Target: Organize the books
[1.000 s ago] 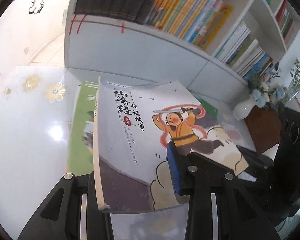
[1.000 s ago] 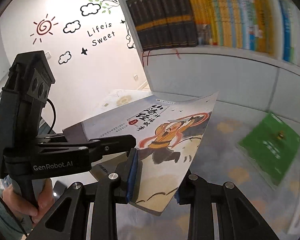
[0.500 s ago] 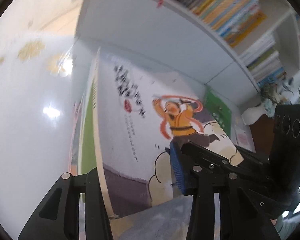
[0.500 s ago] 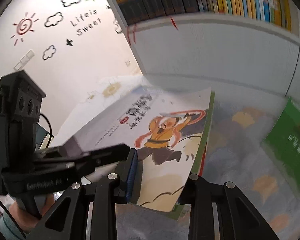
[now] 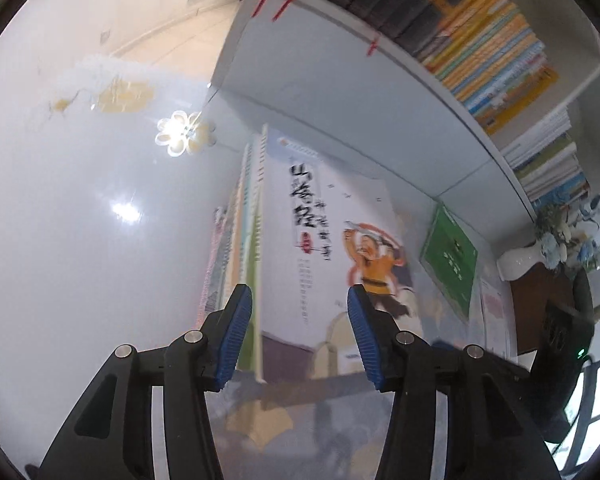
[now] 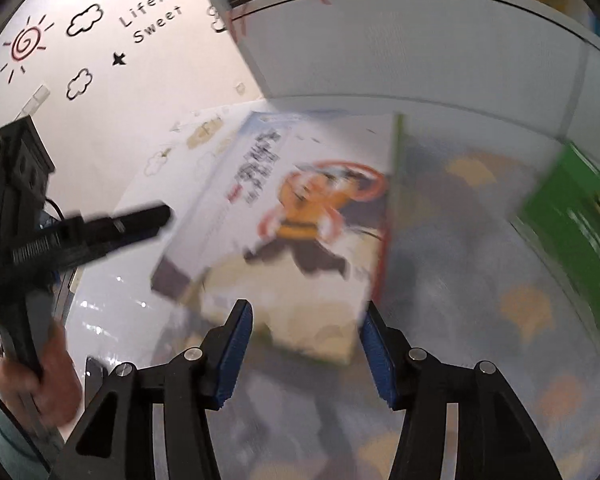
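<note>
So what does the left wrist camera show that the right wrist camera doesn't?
Only the left wrist view shows the left gripper's own blue pads, the edges of the books stacked under the illustrated book, the white vase with flowers and the colourful shelf books. Only the right wrist view shows the wall decals, the hand holding the left gripper and the right gripper. Both show the illustrated book lying on the stack, the green book on the table and the white bookcase. Both grippers' jaws have just been opening and hold nothing.
</note>
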Demonstrator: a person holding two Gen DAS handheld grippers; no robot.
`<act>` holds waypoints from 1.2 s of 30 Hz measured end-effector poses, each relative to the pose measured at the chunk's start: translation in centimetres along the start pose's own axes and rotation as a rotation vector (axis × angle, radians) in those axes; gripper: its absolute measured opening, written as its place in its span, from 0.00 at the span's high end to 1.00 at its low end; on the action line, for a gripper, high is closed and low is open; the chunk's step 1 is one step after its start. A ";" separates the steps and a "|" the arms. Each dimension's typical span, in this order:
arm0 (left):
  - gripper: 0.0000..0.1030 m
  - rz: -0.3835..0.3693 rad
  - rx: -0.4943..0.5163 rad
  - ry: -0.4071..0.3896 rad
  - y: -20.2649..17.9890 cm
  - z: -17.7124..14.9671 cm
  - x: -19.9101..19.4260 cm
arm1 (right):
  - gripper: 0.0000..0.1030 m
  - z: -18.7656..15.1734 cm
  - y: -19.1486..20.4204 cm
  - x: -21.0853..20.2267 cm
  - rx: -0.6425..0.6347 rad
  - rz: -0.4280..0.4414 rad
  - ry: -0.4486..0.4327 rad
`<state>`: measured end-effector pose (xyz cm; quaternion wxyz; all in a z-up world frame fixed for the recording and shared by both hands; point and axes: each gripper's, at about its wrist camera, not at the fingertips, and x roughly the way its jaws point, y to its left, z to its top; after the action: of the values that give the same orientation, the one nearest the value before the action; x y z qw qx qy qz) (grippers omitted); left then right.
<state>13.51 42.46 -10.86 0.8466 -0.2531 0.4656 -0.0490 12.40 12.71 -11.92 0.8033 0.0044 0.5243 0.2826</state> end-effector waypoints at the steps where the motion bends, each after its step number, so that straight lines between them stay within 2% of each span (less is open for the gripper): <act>1: 0.54 0.003 0.014 -0.008 -0.9 -0.1 -0.4 | 0.48 -0.7 -0.7 -0.6 0.019 0.001 0.000; 6: 0.47 -0.043 0.104 0.009 -6.9 -1.4 -0.1 | 0.48 -6.0 -5.8 -5.0 0.164 -0.036 -0.012; 8: 0.38 -0.046 0.163 0.042 -9.5 -2.5 0.4 | 0.48 -8.1 -8.1 -7.1 0.213 -0.061 -0.026; 12: 0.38 -0.090 0.274 0.103 -16.1 -6.7 2.5 | 0.48 -12.2 -12.9 -11.3 0.302 -0.127 -0.052; 17: 0.38 -0.131 0.332 0.157 -22.8 -13.1 6.7 | 0.47 -17.4 -17.6 -15.3 0.349 -0.286 -0.076; 20: 0.38 -0.074 0.429 0.146 -26.1 -17.0 8.9 | 0.47 -20.0 -20.1 -16.6 0.361 -0.397 -0.082; 22: 0.38 -0.045 0.476 0.169 -27.3 -19.1 10.7 | 0.47 -21.0 -21.3 -17.2 0.363 -0.425 -0.089; 24: 0.38 -0.007 0.484 0.190 -27.9 -20.6 12.2 | 0.47 -21.9 -22.3 -17.5 0.373 -0.447 -0.106; 27: 0.37 0.055 0.466 0.177 -27.8 -22.3 13.6 | 0.45 -23.1 -23.6 -17.4 0.385 -0.480 -0.130; 28: 0.28 0.060 0.467 0.134 -27.9 -22.7 13.4 | 0.45 -23.4 -23.9 -17.3 0.383 -0.497 -0.138; 29: 0.13 0.082 0.465 0.111 -27.9 -22.8 13.4 | 0.44 -23.6 -24.2 -17.2 0.381 -0.510 -0.149; 31: 0.00 0.178 0.480 0.101 -27.9 -23.2 14.1 | 0.40 -24.1 -24.9 -16.9 0.381 -0.510 -0.191; 32: 0.00 0.217 0.506 0.095 -28.0 -23.5 14.4 | 0.37 -24.1 -25.3 -16.6 0.376 -0.526 -0.196; 33: 0.00 0.239 0.561 0.053 -28.2 -24.1 14.3 | 0.33 -24.0 -25.6 -16.1 0.365 -0.545 -0.187; 34: 0.00 0.239 0.575 0.026 -28.2 -24.4 14.0 | 0.31 -23.8 -25.8 -15.6 0.356 -0.553 -0.178; 36: 0.00 0.231 0.552 0.022 -27.9 -24.4 14.0 | 0.23 -23.5 -26.0 -15.2 0.325 -0.568 -0.185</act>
<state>5.79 4.50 -18.97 0.8784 0.0417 0.4693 -0.0799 -0.17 -22.85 -17.62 0.8829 0.0121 0.4677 -0.0412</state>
